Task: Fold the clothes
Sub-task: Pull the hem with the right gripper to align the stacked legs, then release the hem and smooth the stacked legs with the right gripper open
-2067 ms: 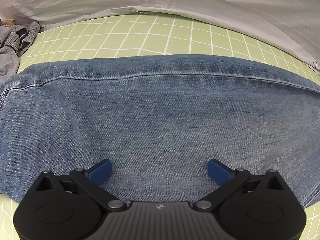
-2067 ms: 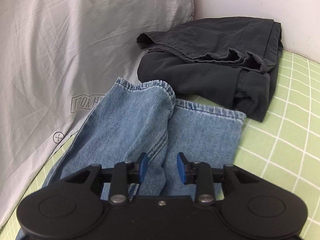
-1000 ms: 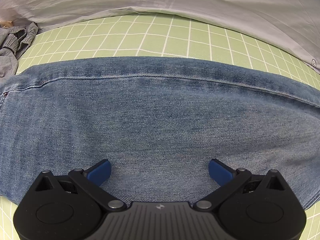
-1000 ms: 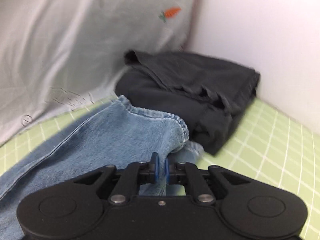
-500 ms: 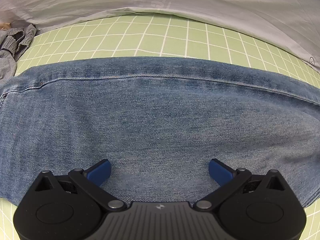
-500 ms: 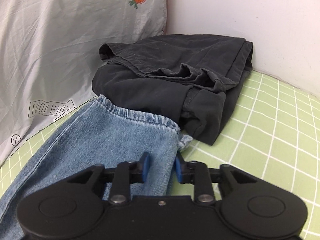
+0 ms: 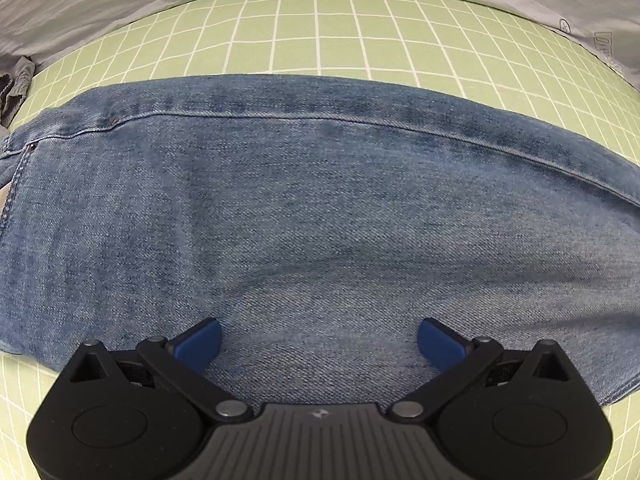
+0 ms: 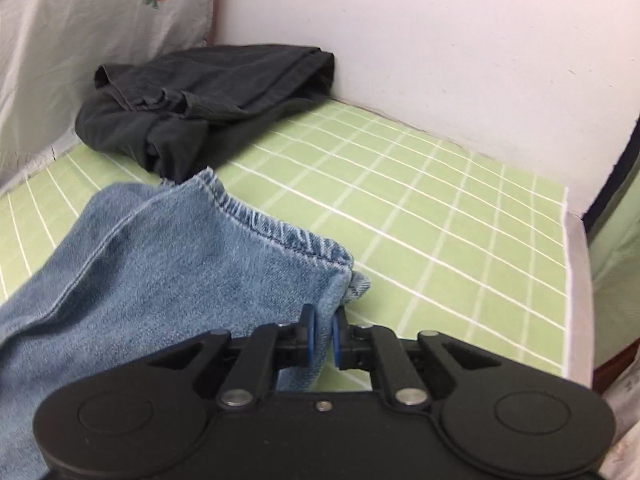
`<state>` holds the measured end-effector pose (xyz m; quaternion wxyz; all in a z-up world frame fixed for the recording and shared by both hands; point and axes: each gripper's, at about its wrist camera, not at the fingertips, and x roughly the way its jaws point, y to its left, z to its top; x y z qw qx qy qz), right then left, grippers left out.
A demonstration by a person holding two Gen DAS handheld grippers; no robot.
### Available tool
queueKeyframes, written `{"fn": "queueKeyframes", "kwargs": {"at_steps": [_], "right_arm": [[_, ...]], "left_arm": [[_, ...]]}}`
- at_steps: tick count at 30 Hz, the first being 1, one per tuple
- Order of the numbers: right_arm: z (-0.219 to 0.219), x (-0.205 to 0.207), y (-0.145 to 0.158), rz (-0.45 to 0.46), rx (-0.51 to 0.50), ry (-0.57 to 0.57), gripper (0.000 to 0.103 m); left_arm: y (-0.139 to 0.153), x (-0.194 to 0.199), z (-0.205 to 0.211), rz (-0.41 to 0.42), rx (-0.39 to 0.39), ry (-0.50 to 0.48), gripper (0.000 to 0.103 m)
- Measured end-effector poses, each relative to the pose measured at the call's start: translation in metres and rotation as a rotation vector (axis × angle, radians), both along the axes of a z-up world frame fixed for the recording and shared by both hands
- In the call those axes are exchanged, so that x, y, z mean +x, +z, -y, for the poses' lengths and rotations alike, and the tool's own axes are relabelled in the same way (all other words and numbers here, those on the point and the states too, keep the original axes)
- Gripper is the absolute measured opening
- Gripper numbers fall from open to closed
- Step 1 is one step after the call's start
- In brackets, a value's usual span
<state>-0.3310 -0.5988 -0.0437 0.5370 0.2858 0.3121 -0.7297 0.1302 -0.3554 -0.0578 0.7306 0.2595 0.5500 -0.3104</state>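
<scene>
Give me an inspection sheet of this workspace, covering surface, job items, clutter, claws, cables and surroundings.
Surface: green grid sheet, white lines.
Job's things: blue jeans spread flat across the sheet; hem end lifted in the right wrist view.
Clutter: dark garment bunched in the corner; grey garment at left edge.
Grippers: left claw open over the denim; right claw shut on the jeans near the hem.
Cables: nothing seen.
Surroundings: white wall; grey pillowcase with a carrot print.

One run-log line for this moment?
task: fold clothes | left gripper: open over jeans | right gripper: shut on jeans hem, lifted | black garment: behind
</scene>
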Motion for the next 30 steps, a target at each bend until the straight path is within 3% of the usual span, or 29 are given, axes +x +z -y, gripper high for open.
{"fn": "queueKeyframes", "kwargs": {"at_steps": [1, 2, 3, 6, 9, 14, 16, 20, 24, 28, 30], "right_arm": [[-0.006, 0.001, -0.001, -0.036, 0.003, 0.024, 0.016], [-0.010, 0.007, 0.001, -0.079, 0.002, 0.054, 0.024], [-0.013, 0.014, 0.004, -0.117, -0.007, 0.084, 0.040], [-0.022, 0.045, 0.020, -0.176, -0.107, 0.181, 0.063], [-0.026, 0.090, 0.031, -0.145, -0.150, 0.357, 0.064], [-0.027, 0.163, 0.014, 0.051, 0.005, 0.684, 0.054], [-0.023, 0.183, 0.004, 0.082, 0.042, 0.745, 0.052], [0.004, 0.209, -0.005, 0.139, 0.033, 0.728, 0.060], [0.029, 0.213, -0.005, 0.213, 0.026, 0.705, 0.080], [0.030, 0.209, 0.002, 0.141, -0.009, 0.702, 0.080], [0.024, 0.192, 0.010, 0.121, -0.048, 0.662, 0.086]], "left_arm": [[0.000, -0.002, -0.001, 0.007, -0.001, 0.010, 0.103], [0.000, -0.002, -0.001, 0.009, -0.001, 0.017, 0.103], [0.000, -0.001, -0.001, 0.003, 0.003, 0.021, 0.103], [-0.001, 0.006, 0.001, -0.019, 0.009, 0.033, 0.103], [-0.001, 0.009, 0.001, -0.021, 0.007, 0.043, 0.103], [0.000, 0.008, -0.001, -0.012, -0.001, 0.048, 0.103], [0.000, 0.009, -0.001, -0.012, -0.002, 0.051, 0.103], [-0.002, 0.011, 0.000, -0.013, -0.007, 0.056, 0.103], [-0.005, 0.012, 0.000, -0.015, -0.010, 0.060, 0.103], [-0.004, 0.014, 0.001, -0.015, -0.010, 0.064, 0.103], [-0.005, 0.012, 0.001, -0.015, -0.010, 0.066, 0.103]]}}
